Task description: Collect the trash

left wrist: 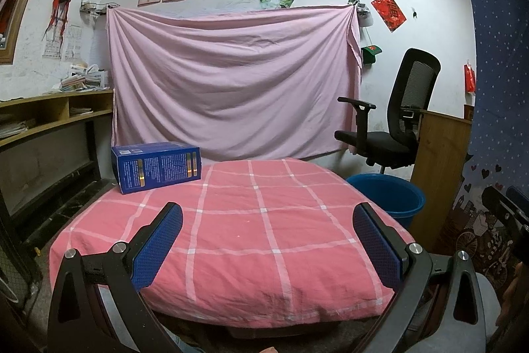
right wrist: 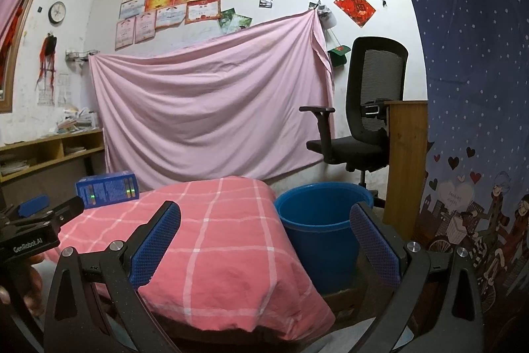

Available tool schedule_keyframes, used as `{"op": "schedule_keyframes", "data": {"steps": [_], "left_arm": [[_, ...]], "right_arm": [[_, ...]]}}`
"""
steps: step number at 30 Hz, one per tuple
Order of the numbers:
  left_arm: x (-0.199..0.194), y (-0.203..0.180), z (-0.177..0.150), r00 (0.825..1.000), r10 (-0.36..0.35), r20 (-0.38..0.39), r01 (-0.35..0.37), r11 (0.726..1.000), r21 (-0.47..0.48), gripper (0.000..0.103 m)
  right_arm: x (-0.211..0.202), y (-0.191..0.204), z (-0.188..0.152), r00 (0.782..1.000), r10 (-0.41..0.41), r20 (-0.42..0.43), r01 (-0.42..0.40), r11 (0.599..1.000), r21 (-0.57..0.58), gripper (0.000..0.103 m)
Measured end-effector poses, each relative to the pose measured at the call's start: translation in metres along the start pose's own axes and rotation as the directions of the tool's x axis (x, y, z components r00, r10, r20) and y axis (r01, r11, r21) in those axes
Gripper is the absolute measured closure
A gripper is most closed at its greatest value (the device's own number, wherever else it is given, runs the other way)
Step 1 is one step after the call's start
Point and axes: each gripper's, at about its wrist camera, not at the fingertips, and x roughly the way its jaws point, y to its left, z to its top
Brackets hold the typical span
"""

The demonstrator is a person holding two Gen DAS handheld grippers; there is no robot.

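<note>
While both tools, left tool & right tool, are spread and empty, blue carton sits at checked desk far-left corner, opp. bucket. Prob. light, stiff; grip across narrow faces.

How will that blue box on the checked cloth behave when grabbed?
The blue box looks like thin printed carton, so probably stiff but crushable under a hard squeeze. It lies on its long side, so it's unlikely to tip or roll. Its glossy faces may slip; likely light.

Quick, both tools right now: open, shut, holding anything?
Left tool: open, holding nothing, above the pink checked cloth-covered table.
Right tool: open, holding nothing, facing the round blue plastic bucket.
</note>
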Motion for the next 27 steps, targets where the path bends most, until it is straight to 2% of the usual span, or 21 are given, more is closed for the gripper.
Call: {"op": "schedule_keyframes", "data": {"steps": [27], "left_arm": [[-0.0009, -0.0003, -0.0011, 1.000, -0.003, 0.001, 0.003, 1.000, -0.001, 0.002]], "right_arm": [[-0.0005, 0.0019, -0.0009, 1.000, 0.000, -0.012, 0.000, 1.000, 0.015, 0.000]]}}
